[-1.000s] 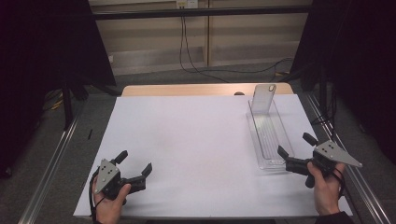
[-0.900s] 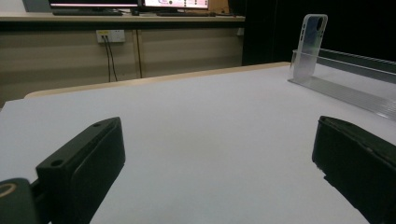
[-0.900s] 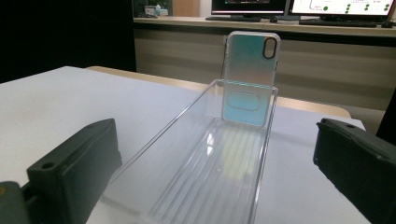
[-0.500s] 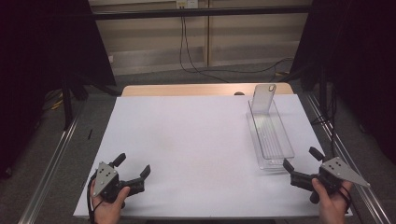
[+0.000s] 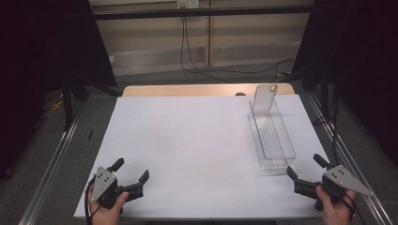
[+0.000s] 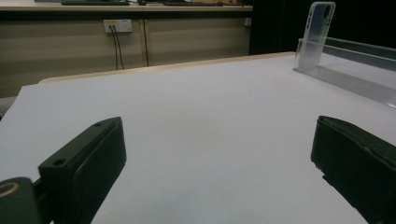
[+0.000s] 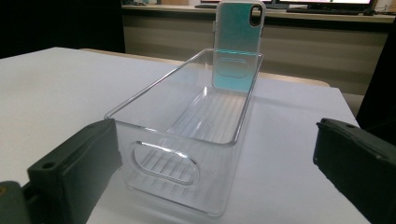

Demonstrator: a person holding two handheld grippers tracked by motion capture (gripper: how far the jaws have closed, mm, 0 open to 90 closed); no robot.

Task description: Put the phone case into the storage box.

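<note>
The bench (image 5: pixel 197 140) is the biggest thing here, a wide white sheet over a wooden top whose far edge shows as a pale strip. It is bare apart from what stands toward its right side.

There a long clear plastic bin (image 5: pixel 271 136) lies lengthwise, running from the far right of the bench toward the near edge. In the right gripper view the bin (image 7: pixel 187 140) has a ribbed floor and an oval cut-out handle in its near end wall. It looks light, rigid and smooth, so it would likely slide on the sheet if nudged. The near end wall or a long rim seems the sensible place to take hold, one finger inside and one outside, since the walls are thin and slick.

A phone case (image 5: pixel 264 97) stands upright at the far end of the bin, leaning on the end wall and rising above the rim. From the right gripper view the case (image 7: pixel 238 44) looks thin, slightly flexible and very light. Its exposed top edge is the easiest place to pinch.

The right gripper (image 5: pixel 307 172) hovers just beside the bin's near end, fingers spread and empty. The left gripper (image 5: pixel 131 171) sits at the near left corner, well apart from the bin, fingers also spread with nothing between them.
</note>
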